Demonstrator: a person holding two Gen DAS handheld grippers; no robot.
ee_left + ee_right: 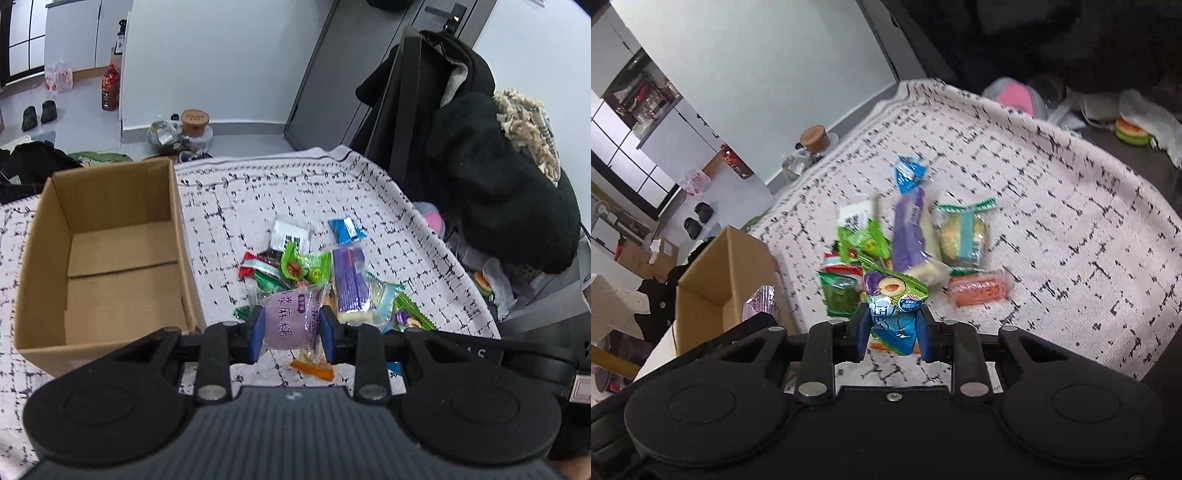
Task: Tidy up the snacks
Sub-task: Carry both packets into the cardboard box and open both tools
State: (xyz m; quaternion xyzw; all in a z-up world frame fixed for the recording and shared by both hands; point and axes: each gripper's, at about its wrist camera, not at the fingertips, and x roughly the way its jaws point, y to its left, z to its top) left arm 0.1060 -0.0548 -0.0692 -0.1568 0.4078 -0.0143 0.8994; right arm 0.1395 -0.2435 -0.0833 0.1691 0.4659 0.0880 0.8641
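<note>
At the bottom centre of the left wrist view, the left gripper (pixel 291 326) is seen with its jaws closed on a purple mochi packet (pixel 290 319), which is held above the near edge of the snack pile (pixel 317 273). In the right wrist view, the right gripper (pixel 893 326) is likewise seen low in the frame, its jaws pinched on a green plum packet (pixel 895 295) with a blue lower half. The step in hand is judged to be the carrying of both packets to the cardboard box (pixel 44 236), which stands open at the left of the left view, apparently empty so far as its floor can be seen. To do this well, each packet should be kept firmly pinched and lifted clear of its neighbours, so that none is dragged along, then carried over the box wall and let go only once inside it. Beyond the jaws, a long purple wafer packet (pixel 349 282), a blue sachet (pixel 346 229) and a white packet (pixel 290 236) are seen lying loose toward the centre of the frame. Everything rests on a desk covered by a white cloth with a black broken-grid print (pixel 258 199). Farther off, dark coats (pixel 491 177) are piled at the upper right, while a red bottle (pixel 110 88) and a pair of shoes (pixel 38 114) stand on the floor at the upper left.
</note>
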